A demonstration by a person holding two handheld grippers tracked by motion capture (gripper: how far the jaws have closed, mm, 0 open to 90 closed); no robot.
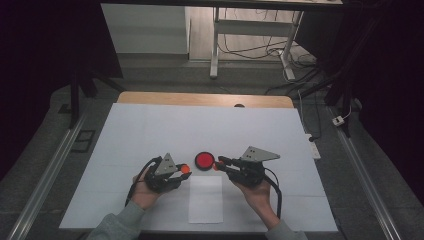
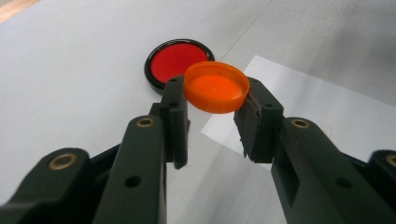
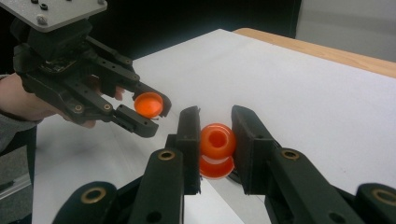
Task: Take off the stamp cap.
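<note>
White sheeting covers the tabletop (image 1: 150, 135), with a wooden edge left bare along its far side and a dim floor with cables and desk legs seen beyond.

An orange cap (image 2: 216, 87) is gripped between the pads of the left tongs (image 2: 212, 119), which are closed partway onto its rim; the cap is held level with its hollow side up, clear of the surface. In the right gripper view the same cap (image 3: 148, 104) is seen at the tips of the left tongs (image 3: 142, 112), its hollow turned toward the camera.

A small orange bottle-like piece (image 3: 216, 149) with a round open mouth is clamped between the right tongs (image 3: 215, 144), their jaws pressed against its two sides. How far it is lifted off the surface cannot be told. In the high view the right tongs (image 1: 220, 164) are pointed leftward toward the left tongs (image 1: 184, 172), and the two tips are near each other but apart.

Between and just beyond the two tips, a red disc with a black rim (image 1: 204, 160) lies flat on the sheeting; in the left gripper view this disc (image 2: 177, 63) is seen just behind the held cap. A white paper rectangle (image 1: 205, 199) lies on the near part of the tabletop, between the person's hands. Grey sleeves are seen at the lower edge of the high view.
</note>
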